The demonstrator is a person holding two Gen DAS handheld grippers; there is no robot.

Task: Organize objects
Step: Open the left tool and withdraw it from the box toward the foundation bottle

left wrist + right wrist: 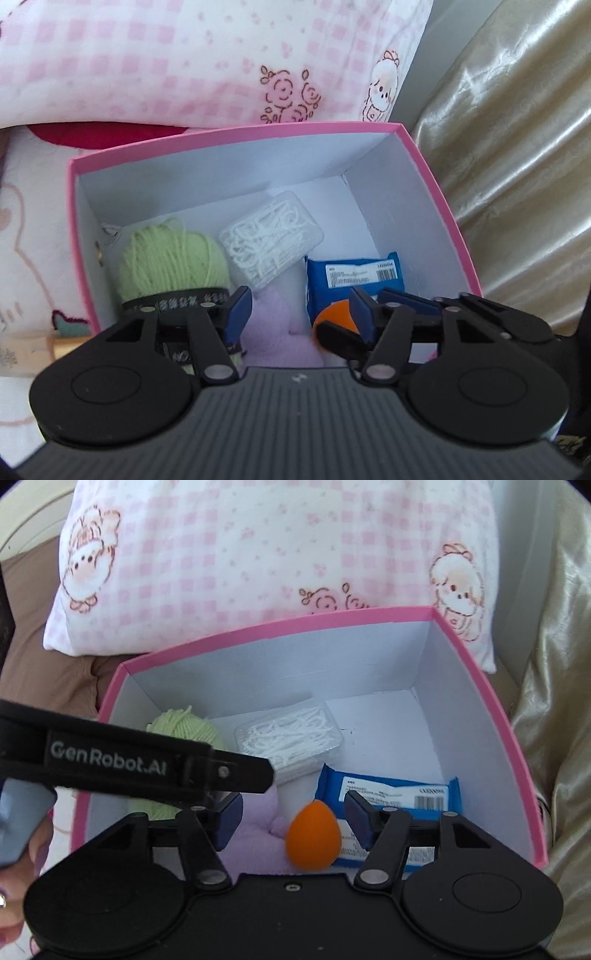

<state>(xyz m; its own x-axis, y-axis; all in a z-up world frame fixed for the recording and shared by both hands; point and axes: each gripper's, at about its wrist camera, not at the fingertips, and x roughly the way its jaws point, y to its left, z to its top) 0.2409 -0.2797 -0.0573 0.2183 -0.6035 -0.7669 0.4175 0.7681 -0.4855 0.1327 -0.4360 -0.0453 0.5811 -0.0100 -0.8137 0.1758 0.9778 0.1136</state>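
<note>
Inside the pink box (pixel 236 137), which sat on a bed against a pink checked pillow (pixel 192 62), both claws hung over the near end with their blue pads spread apart and nothing pinched between them. Seen from the right wrist, the right claw (pixel 293 819) had its pads to either side of an orange egg-shaped sponge (pixel 313 835), clear of it on both sides; the sponge stood nearly upright, its narrow tip pointing up and toward the far wall, its blunt end resting at the seam between a lilac fluffy cloth (pixel 255 834) and a blue packet (pixel 384 794). The packet lay flat with its long axis running left to right across the box, its white barcode label facing up. From the left wrist, the left claw (pixel 299 314) opened over the lilac cloth, touching nothing that could be made out. A ball of pale green yarn (pixel 173 258) with a black paper band sat in the left part of the box, and a clear plastic case of white floss picks (pixel 271 238) lay beside it in the middle, tilted, with its long axis running diagonally from near left to far right. Beside the box on the right hung a cream satin fabric (pixel 517 166).
</note>
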